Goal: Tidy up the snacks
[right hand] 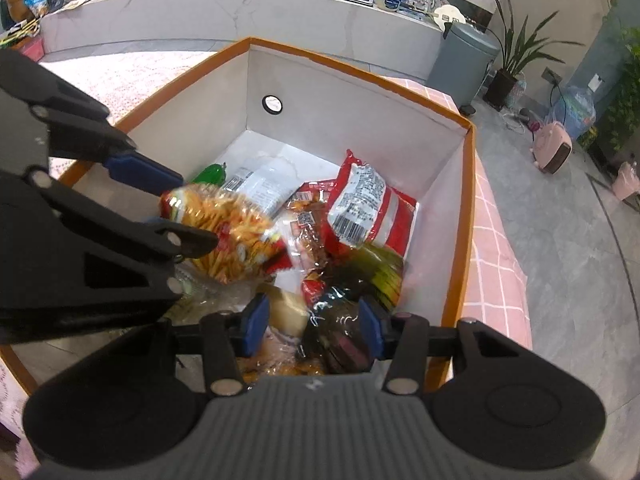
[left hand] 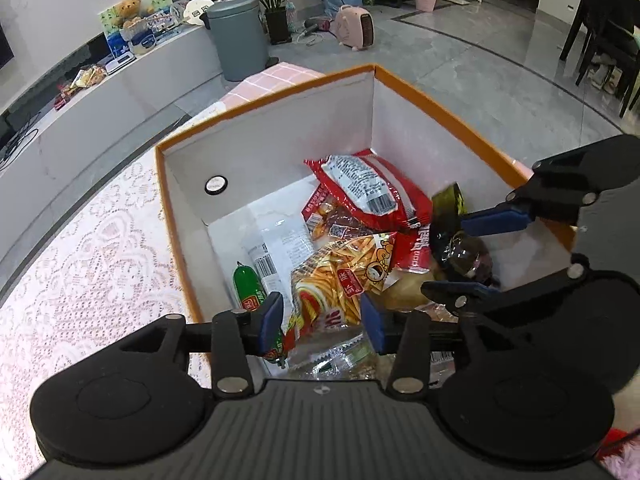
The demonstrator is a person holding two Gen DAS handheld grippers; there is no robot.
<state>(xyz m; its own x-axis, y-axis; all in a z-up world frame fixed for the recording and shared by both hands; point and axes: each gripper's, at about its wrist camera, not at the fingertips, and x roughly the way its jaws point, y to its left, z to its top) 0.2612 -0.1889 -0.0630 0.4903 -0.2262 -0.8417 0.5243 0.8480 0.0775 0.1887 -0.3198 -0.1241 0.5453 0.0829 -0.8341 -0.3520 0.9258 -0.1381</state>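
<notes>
An orange-rimmed white box (left hand: 440, 108) (right hand: 360, 70) holds several snacks: a red packet (left hand: 372, 196) (right hand: 360, 208), a green sausage (left hand: 248, 284) (right hand: 210, 174) and clear wrappers. Inside the box near its front, my left gripper (left hand: 320, 322) (right hand: 192, 208) stands open. A yellow fries bag (left hand: 340, 280) (right hand: 228, 232) lies loose between its blue pads and looks blurred in the right wrist view. To the right, my right gripper (right hand: 313, 326) (left hand: 448, 258) is low in the box, shut on a dark packet (right hand: 336, 320) (left hand: 464, 256) with a green-yellow end. A pale bun (right hand: 286, 312) lies beside its left pad.
The box stands on a lace tablecloth (left hand: 80, 260) over a pink checked cloth (right hand: 496, 240). Beyond the table are a grey bin (left hand: 236, 36), a pink heater (left hand: 356, 28), a potted plant (right hand: 516, 60) and a long white counter (right hand: 240, 4) with small items.
</notes>
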